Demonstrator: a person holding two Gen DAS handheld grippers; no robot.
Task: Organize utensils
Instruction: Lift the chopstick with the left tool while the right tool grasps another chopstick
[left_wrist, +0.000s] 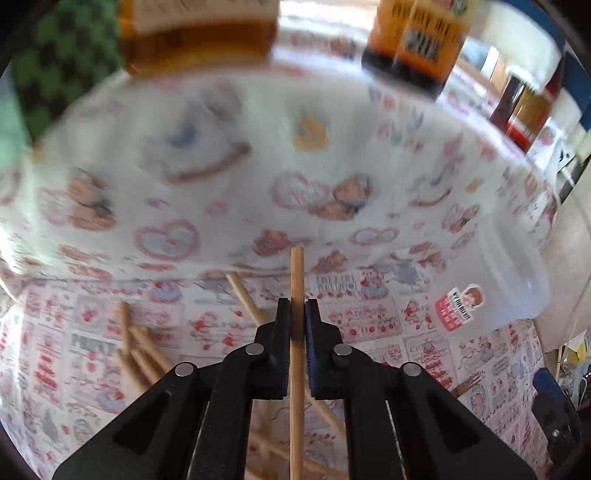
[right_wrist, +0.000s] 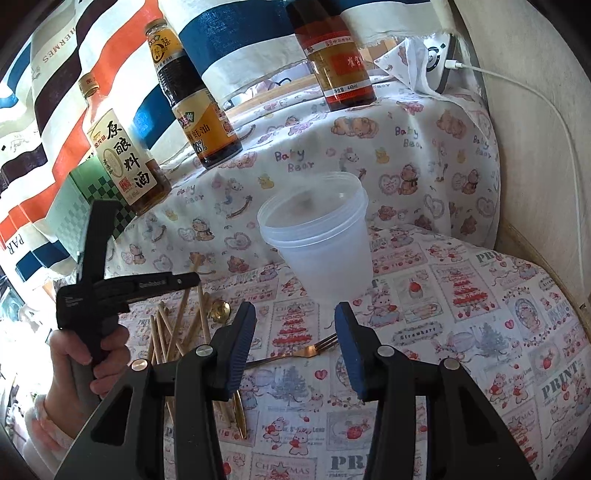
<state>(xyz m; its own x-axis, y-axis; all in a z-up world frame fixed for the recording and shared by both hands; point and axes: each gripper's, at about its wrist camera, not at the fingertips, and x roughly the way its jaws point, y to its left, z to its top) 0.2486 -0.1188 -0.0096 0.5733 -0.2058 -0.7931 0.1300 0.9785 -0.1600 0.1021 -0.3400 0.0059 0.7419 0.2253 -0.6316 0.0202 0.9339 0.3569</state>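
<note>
My left gripper (left_wrist: 297, 306) is shut on a single wooden chopstick (left_wrist: 296, 277), which runs straight up between the pads. More chopsticks (left_wrist: 136, 350) lie loose on the printed cloth below it. In the right wrist view a hand (right_wrist: 85, 354) holds the left gripper (right_wrist: 194, 278) over the chopstick pile (right_wrist: 173, 332). My right gripper (right_wrist: 295, 314) is open, with nothing pressed between its pads. A translucent plastic cup (right_wrist: 321, 236) stands just beyond its fingertips. A gold fork (right_wrist: 310, 349) lies under the right gripper, and a gold spoon (right_wrist: 220, 310) lies by the pile.
Three sauce bottles (right_wrist: 122, 147) (right_wrist: 195, 107) (right_wrist: 336, 55) stand along the back of the bear-print cloth (right_wrist: 406, 155). A green checkered box (right_wrist: 96, 192) sits at back left. A white charger with its cable (right_wrist: 439, 62) is at back right. The cup (left_wrist: 491, 273) shows at right in the left wrist view.
</note>
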